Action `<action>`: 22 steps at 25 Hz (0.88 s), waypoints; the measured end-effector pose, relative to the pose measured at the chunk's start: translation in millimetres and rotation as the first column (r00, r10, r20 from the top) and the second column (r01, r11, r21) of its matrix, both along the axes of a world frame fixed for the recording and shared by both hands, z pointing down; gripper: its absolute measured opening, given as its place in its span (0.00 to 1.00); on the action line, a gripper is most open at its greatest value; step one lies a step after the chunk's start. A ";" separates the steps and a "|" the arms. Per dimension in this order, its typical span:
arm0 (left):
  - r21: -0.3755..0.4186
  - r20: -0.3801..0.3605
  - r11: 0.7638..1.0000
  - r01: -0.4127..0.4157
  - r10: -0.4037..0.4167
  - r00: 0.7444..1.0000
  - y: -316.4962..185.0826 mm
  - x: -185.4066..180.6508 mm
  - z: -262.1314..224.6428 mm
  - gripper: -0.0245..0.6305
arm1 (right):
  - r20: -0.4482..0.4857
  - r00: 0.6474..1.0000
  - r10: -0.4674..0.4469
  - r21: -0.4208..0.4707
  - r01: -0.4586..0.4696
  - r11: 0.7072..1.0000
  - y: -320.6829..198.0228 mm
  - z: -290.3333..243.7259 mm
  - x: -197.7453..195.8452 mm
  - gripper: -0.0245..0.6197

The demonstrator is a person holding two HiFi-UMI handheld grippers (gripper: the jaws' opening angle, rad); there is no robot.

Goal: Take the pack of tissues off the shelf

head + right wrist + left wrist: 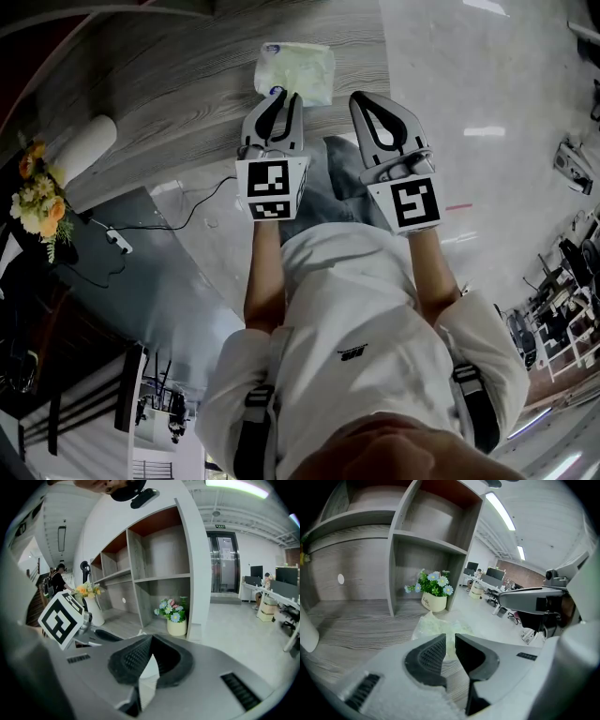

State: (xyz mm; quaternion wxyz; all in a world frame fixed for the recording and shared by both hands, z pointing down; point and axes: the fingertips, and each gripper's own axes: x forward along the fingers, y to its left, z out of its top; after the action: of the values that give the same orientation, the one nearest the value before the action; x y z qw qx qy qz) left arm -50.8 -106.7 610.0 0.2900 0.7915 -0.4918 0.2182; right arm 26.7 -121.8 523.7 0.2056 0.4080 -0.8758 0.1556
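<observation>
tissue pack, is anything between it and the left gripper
Nothing visible does: the tissue pack lies on the shelf board right at the tips of the left gripper, whose jaws stand slightly apart.

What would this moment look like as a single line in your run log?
pack of tissues: lying on shelf | left tongs: narrowly open, tips at the pack, not gripping | right tongs: shut
</observation>
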 end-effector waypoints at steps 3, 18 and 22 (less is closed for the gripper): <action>-0.006 -0.005 1.000 -0.003 0.003 1.000 2.8 -0.5 -1.6 0.18 | -0.001 1.000 -0.007 0.001 0.007 1.000 1.2 -0.6 -1.7 0.08; 0.042 0.005 0.998 0.042 -0.042 0.999 18.0 -20.6 -28.0 0.18 | -0.001 0.999 -0.045 0.011 0.045 0.999 13.0 -0.6 -12.5 0.08; 0.060 0.012 0.997 0.054 -0.055 0.998 20.4 -26.6 -36.7 0.18 | -0.006 0.999 -0.053 0.007 0.054 0.999 18.8 0.5 -13.5 0.08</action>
State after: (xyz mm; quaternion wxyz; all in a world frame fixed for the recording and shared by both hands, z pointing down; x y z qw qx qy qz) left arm -77.4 -86.3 573.3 0.2689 0.7846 -0.5214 0.2007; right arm 13.2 -103.0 524.2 0.2107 0.3857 -0.8864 0.1456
